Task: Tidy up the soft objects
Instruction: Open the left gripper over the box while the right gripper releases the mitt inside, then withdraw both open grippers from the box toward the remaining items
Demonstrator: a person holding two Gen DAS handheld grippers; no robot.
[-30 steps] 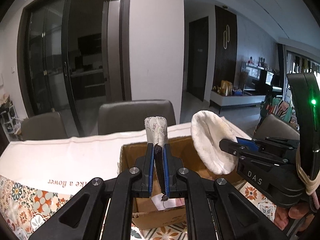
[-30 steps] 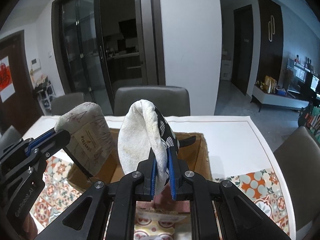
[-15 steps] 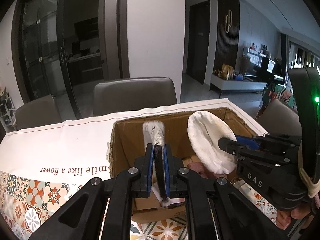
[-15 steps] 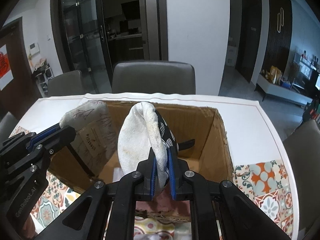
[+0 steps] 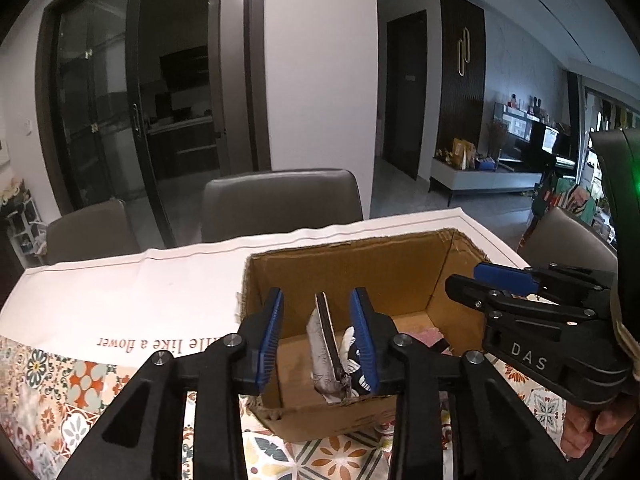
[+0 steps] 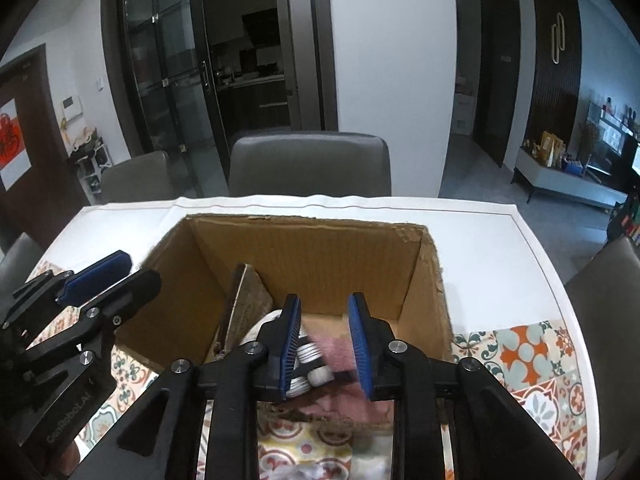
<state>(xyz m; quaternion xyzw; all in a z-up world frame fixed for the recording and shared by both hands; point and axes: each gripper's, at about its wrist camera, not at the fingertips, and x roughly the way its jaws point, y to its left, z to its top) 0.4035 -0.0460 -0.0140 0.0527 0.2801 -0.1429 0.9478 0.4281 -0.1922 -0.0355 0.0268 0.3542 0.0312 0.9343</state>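
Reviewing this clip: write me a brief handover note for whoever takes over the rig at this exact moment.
Left gripper: fingers opening, grey patterned slipper loose between them, dropping into the cardboard box.
Right gripper: fingers opening, nothing held; black-and-white slipper has landed in the box beside a pink cloth.
Done: both slippers released over the box.
Left: pull both grippers clear; look for more soft items, none visible on the tablecloth.

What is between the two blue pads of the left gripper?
In the left wrist view, a flat grey patterned fabric piece stands in the brown cardboard box, touching neither opening pad.
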